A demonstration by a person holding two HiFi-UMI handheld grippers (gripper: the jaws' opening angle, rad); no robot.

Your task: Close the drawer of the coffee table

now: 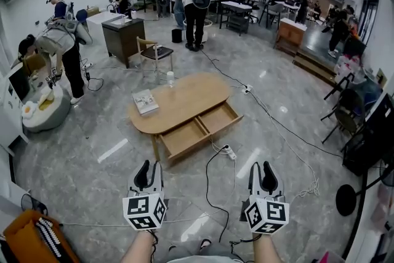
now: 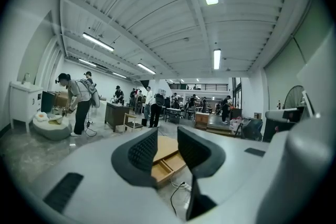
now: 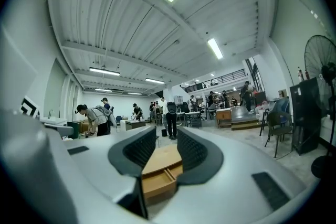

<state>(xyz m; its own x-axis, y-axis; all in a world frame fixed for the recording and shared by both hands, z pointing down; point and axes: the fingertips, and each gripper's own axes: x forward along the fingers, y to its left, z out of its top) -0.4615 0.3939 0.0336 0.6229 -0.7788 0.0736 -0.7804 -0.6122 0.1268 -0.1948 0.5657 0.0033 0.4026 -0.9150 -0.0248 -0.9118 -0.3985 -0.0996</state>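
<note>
- Your left gripper [image 1: 149,172] is level at the lower left of the head view, with its jaws a little apart. Nothing sits between them; its own view shows only the far-off furniture through the gap.
- Your right gripper [image 1: 261,173] is level beside it at the lower right. Its jaws are also slightly parted and grip nothing.
- The low oval wooden counter [image 1: 184,98] stands on the grey floor [image 1: 92,175] ahead of you, well apart from both grippers.
- The drawer [image 1: 184,137] is pulled out from the counter's long near edge, towards you. A divider splits it into two compartments.
- A book [image 1: 145,101] lies flat near the counter's left end.
- A small clear bottle [image 1: 170,79] stands upright by the far edge.
- A white power strip [image 1: 229,153] lies on the floor just beside the drawer's front, and a black cable [image 1: 208,185] runs from it towards you, between the two grippers.
- Several people stand at desks farther back in the room.
</note>
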